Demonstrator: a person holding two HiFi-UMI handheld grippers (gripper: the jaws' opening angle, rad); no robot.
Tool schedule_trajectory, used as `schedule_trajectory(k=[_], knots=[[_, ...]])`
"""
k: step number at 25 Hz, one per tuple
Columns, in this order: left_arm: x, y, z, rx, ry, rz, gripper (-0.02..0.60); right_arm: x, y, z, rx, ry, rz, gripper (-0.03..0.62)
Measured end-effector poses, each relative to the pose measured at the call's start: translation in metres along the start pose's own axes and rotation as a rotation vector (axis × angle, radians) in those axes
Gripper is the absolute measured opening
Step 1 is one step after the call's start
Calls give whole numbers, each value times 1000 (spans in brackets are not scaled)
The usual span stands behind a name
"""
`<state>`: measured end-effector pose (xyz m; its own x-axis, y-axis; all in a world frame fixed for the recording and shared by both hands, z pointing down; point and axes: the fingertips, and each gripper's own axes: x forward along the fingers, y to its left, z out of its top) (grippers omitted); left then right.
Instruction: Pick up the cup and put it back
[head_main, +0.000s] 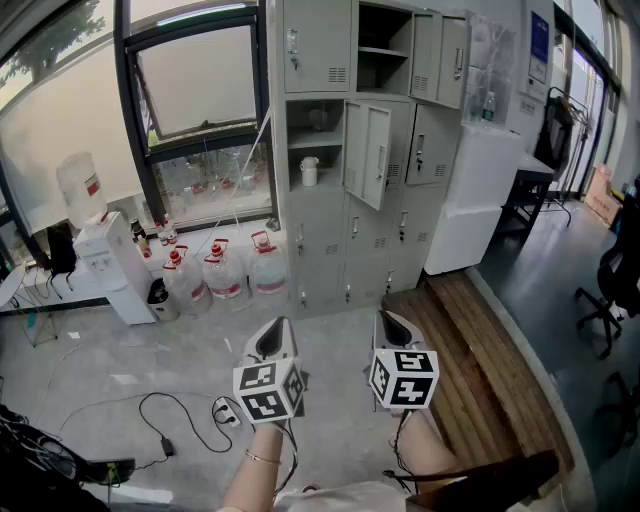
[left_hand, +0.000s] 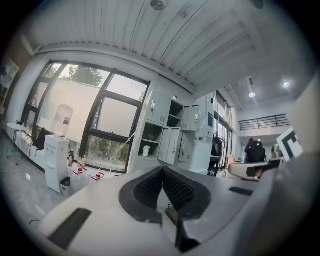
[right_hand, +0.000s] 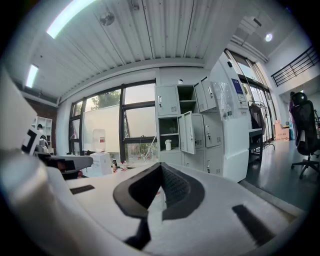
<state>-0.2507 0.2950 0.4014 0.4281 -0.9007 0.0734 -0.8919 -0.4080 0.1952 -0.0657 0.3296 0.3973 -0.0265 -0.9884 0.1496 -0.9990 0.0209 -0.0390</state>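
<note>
Head view: left hand-held gripper and right hand-held gripper side by side, held over the grey floor, both aimed toward the locker bank. White cup stands upright on a shelf in an open locker compartment, well apart from both grippers, water jugs on the floor below-left. Gripper views: left jaws pressed together at the tips, nothing between; right jaws likewise pressed together, empty.
</note>
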Motion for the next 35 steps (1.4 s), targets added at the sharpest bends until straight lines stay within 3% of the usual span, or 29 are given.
schedule_trajectory(k=[12,22,35], knots=[[-1,25,-3,17,17,-28,8,13,31,-7,27,5,-4,-9],[4,53,-5,15,27,-45,9,21,52,-13,20,9,-59,-8],[76,75,-12,13,43,-50,9,93,30,-19,27,39,-93,-8]])
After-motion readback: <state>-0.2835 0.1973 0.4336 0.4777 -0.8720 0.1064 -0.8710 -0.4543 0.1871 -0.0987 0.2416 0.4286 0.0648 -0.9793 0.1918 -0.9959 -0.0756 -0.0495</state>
